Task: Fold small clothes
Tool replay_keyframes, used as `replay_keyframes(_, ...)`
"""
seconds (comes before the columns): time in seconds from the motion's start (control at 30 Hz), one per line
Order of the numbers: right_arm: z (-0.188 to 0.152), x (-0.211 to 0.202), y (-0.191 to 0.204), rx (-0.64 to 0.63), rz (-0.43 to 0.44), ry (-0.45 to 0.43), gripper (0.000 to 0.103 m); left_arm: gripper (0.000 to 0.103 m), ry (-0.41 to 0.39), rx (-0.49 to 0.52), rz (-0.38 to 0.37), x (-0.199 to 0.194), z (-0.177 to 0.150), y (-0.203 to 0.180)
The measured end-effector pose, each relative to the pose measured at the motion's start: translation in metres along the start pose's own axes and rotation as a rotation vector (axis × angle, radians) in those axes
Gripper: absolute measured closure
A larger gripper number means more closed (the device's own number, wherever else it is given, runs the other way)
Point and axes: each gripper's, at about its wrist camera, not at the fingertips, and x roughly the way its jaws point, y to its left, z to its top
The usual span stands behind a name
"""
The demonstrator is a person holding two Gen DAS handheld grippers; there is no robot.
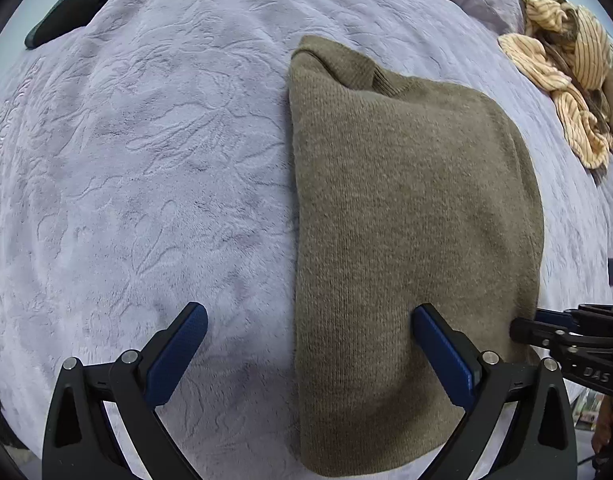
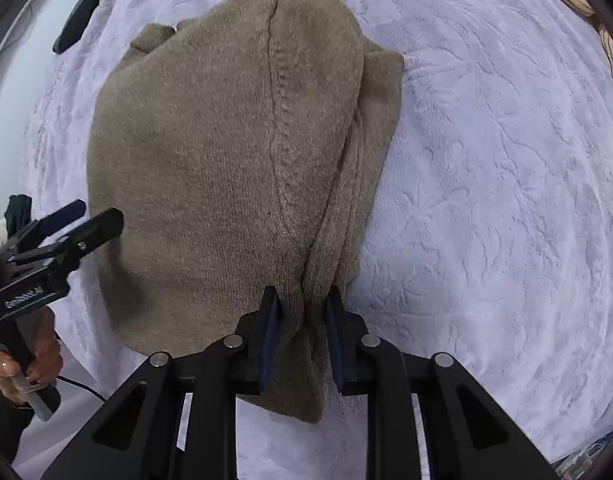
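Brown sweater (image 2: 210, 168) lies on purple blanket (image 2: 486, 200). R gripper (image 2: 302, 308) pinches sweater's near edge. L gripper (image 1: 310, 316) wide apart, over sweater's left edge.

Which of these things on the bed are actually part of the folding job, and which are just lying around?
Part of the job:
- brown knitted garment
- right hand-held gripper, pinching its near edge
- left hand-held gripper, open over it

Just lying about:
- striped yellow cloth, crumpled at the far corner
- dark object at the bed's edge
- lilac blanket underneath
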Motion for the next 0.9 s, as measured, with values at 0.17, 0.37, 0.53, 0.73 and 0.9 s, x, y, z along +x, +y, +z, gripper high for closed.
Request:
replay_keyframes(0.17,-0.016,0.004,-0.005,0.035,0.017,-0.002,0.079,0.000,0.005,0.057,0.010,-0.009,-0.012,-0.014)
replay_keyframes(0.37,-0.029,-0.023,0.001,0.023,0.013,-0.053,0.078,0.000,0.024,0.100,0.021,-0.022,-0.032,-0.024)
replay_keyframes(0.53,-0.045,-0.043,0.004,0.014,-0.020,-0.055,0.074,0.000,0.028,0.120,0.023,-0.039,-0.051,-0.027)
replay_keyframes(0.73,-0.059,-0.058,0.010,0.089,-0.006,-0.073,0.032,0.000,0.013,0.141,0.063,-0.062,-0.068,-0.033)
replay_keyframes(0.9,-0.066,-0.076,0.021,0.115,-0.022,-0.117,0.022,0.000,-0.008,0.121,0.091,-0.083,-0.075,-0.036)
